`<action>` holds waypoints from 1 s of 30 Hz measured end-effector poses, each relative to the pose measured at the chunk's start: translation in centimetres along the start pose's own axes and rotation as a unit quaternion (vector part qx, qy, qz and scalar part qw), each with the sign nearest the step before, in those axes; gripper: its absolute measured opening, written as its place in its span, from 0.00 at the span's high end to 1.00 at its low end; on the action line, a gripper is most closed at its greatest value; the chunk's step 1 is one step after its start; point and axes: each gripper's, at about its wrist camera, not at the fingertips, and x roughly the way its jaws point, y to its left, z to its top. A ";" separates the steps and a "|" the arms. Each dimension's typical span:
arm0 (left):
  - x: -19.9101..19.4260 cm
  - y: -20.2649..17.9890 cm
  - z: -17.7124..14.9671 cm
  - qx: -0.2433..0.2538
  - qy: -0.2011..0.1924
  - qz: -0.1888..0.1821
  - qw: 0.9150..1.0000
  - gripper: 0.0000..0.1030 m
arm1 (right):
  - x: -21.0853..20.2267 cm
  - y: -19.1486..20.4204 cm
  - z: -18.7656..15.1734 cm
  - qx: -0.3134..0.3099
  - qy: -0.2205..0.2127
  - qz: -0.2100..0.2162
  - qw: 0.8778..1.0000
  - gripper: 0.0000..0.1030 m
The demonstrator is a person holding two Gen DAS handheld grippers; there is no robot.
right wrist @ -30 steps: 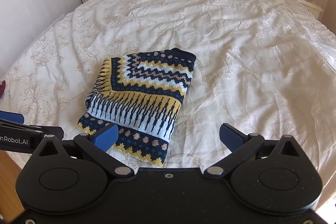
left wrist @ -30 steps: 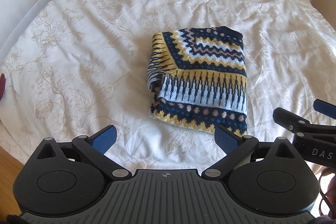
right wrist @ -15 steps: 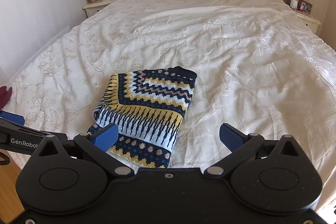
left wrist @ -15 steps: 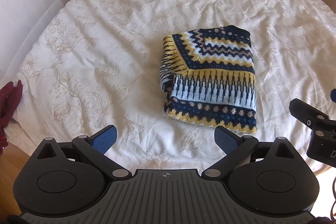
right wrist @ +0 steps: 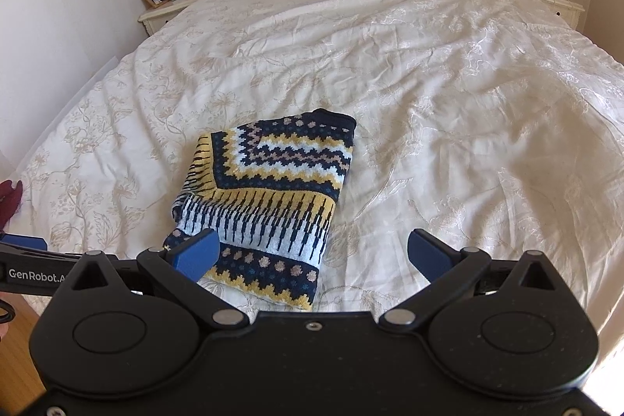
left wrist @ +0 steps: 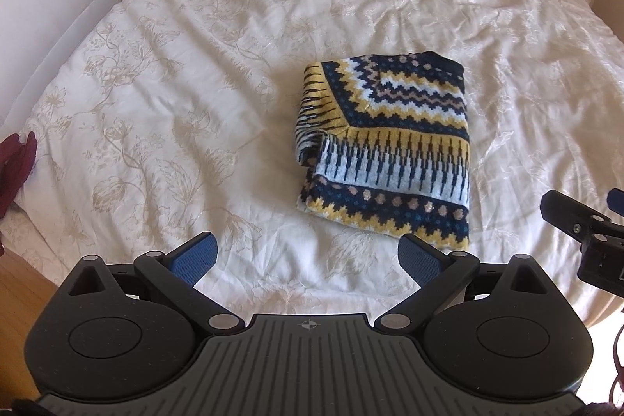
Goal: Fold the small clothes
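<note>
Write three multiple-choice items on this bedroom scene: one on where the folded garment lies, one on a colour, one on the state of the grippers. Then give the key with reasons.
1. Where does the patterned sweater lie?
A. On the cream bedspread
B. On the left nightstand
C. On the wooden floor

2. What colour are the gripper fingertip pads?
A. Red
B. Blue
C. White

3. What state are the left gripper and right gripper in?
A. Both shut on the sweater
B. One shut on it, one open
C. Both open and holding nothing

Key:
1 A: the sweater rests folded on the bedspread, near the foot of the bed.
2 B: blue pads show on the fingertips in both wrist views.
3 C: each pair of fingers stands wide apart, with only bedding or the sweater seen beyond them.
</note>
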 end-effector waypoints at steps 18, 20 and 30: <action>-0.2 -0.4 -0.4 -0.007 0.002 0.000 1.000 0.03 | 0.0 -0.2 -0.5 0.007 0.009 0.017 1.000 0.01; -0.2 -0.5 -0.4 -0.007 0.003 0.000 1.000 0.03 | -0.1 -0.3 -0.5 0.009 0.009 0.018 1.000 0.01; -0.2 -1.1 -0.5 -0.009 0.008 0.001 1.000 0.03 | -0.1 -0.8 -0.6 0.017 0.010 0.020 1.000 0.01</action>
